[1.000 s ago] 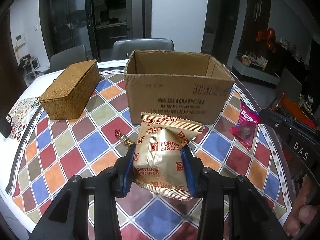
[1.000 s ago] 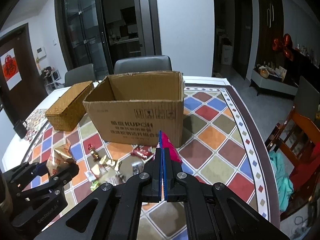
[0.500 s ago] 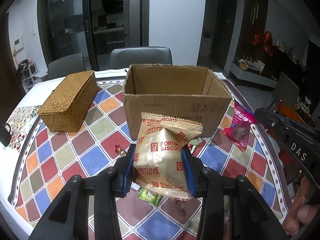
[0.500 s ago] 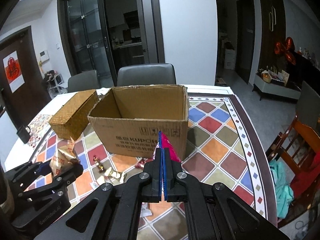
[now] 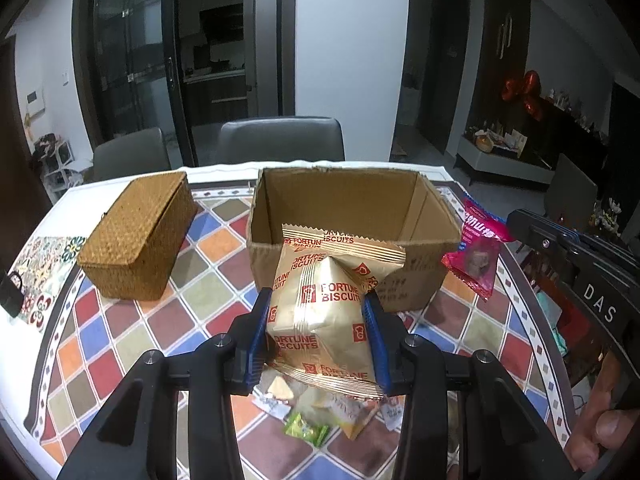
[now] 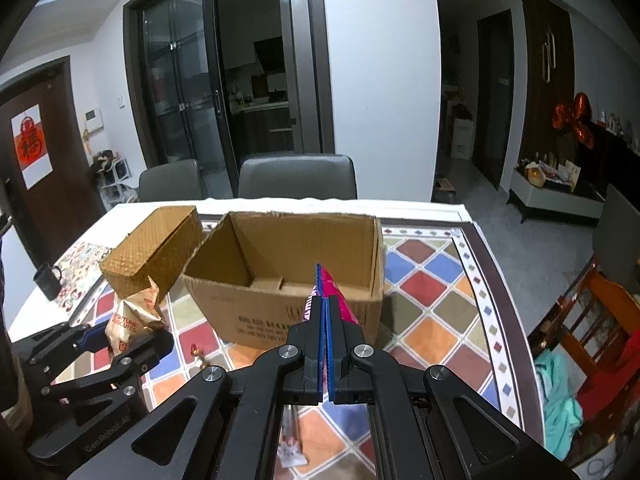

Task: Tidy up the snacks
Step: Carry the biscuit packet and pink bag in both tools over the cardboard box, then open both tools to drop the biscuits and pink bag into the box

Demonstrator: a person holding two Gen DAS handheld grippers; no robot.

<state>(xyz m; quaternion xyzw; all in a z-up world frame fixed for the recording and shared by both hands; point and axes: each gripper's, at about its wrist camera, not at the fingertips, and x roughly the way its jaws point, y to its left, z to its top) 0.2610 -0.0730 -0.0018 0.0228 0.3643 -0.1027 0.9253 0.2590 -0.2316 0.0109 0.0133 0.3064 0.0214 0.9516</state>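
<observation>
My left gripper (image 5: 320, 328) is shut on a gold Fortune Biscuits packet (image 5: 324, 312) and holds it above the table, just in front of the open cardboard box (image 5: 352, 256). My right gripper (image 6: 323, 320) is shut on a thin pink snack packet (image 6: 338, 300), raised near the box's front right wall (image 6: 280, 316). The pink packet (image 5: 476, 252) also shows at the right in the left wrist view. The gold packet and left gripper (image 6: 120, 336) appear at the left in the right wrist view. The box looks empty inside.
A closed wicker basket (image 5: 138, 236) stands left of the box. Several small loose snacks (image 5: 316, 416) lie on the checkered tablecloth (image 5: 120, 340) under the left gripper. A dark mug (image 6: 47, 280) sits at the far left edge. Chairs (image 6: 296, 178) stand behind the table.
Both grippers have risen with their packets and moved toward the box. The box interior is more visible now. More loose snacks show below the left gripper.
</observation>
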